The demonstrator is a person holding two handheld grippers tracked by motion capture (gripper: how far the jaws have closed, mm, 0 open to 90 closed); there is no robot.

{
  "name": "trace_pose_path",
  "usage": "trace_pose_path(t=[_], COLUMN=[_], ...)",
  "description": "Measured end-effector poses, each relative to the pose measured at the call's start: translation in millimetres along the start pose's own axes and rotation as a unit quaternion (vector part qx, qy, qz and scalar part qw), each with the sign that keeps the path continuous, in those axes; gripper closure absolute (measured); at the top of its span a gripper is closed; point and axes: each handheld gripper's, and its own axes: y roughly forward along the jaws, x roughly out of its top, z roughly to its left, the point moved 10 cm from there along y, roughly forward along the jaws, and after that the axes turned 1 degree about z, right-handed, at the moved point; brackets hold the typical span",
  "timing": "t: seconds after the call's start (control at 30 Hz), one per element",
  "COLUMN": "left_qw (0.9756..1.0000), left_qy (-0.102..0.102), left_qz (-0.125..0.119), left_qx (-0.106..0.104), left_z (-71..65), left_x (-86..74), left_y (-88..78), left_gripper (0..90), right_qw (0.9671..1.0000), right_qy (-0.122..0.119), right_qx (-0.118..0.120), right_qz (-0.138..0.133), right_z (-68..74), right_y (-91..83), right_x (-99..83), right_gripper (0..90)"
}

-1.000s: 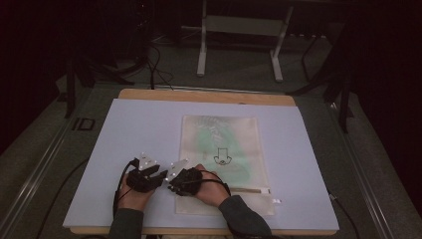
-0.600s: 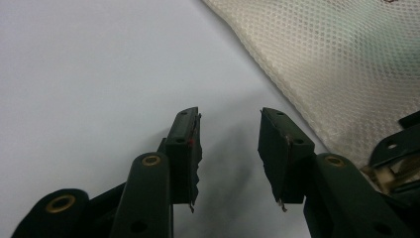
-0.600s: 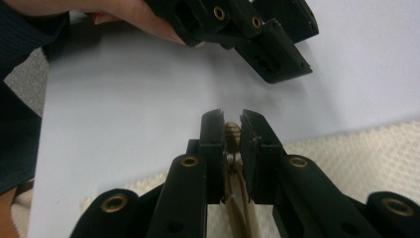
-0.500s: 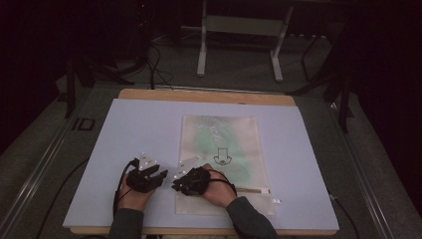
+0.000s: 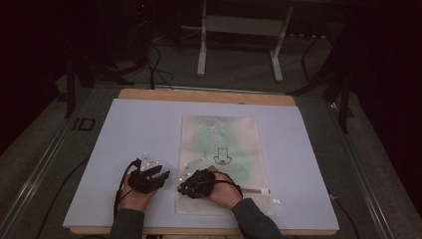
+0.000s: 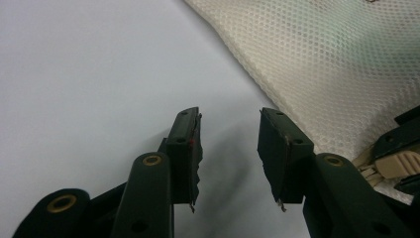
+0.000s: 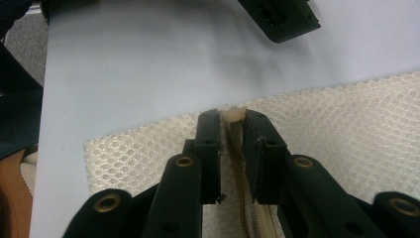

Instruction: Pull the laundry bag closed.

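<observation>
High view: a mesh bag [image 5: 221, 159], pale, with green contents and a printed arrow mark showing through, lay flat on a lavender sheet [image 5: 139, 129] covering the bench [image 5: 204, 96]. The bag sat right of the sheet's centre, its near end toward the person. The left gripper [image 5: 160, 177] rested on the bare sheet just beside the bag's left edge. The right gripper [image 5: 183, 188] sat over the bag's near-left corner. A thin strip with a small tab [image 5: 259, 190] ran across the bag's near end toward the right

Left gripper view: jaws stood apart with nothing between them, over bare sheet. The bag's netted edge [image 6: 317, 64] ran diagonally just beyond the right jaw. Part of the other gripper [image 6: 403, 148] showed at the far right, touching the mesh

Right gripper view: jaws were drawn close on either side of a zip line [image 7: 236, 163], with a cream zip end piece [image 7: 233, 115] pinched between their tips, at the bag's edge near its corner. The other gripper's jaw [image 7: 280, 17] lay on the sheet beyond, apart from the bag

Step in hand, as judged: starting the zip with the right gripper. To do it well, the grip should be kept on the cream piece and drawn straight along the teeth, low and level. The empty left jaws would best pin the mesh at the corner first, since loose netting is likely to bunch and drag along otherwise
</observation>
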Motion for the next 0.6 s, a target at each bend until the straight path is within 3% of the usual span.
trace_pose_path(t=[0.3,0.6], left_qw=[1.0000,0.9998], left_qy=[0.003,0.006], left_qz=[0.000,-0.001], left_qx=[-0.006,-0.017], left_z=[-3.1,-7.9], left_x=[0.3,1.3], left_y=[0.8,1.1], left_gripper=[60.4,64.4], right_qw=[1.0000,1.0000], right_qy=[-0.006,-0.005], right_qx=[0.003,0.002], right_qz=[0.006,0.008], right_z=[-0.3,-2.5], right_y=[-1.8,-2.1], right_x=[1.8,0.1], right_gripper=[71.6,74.4])
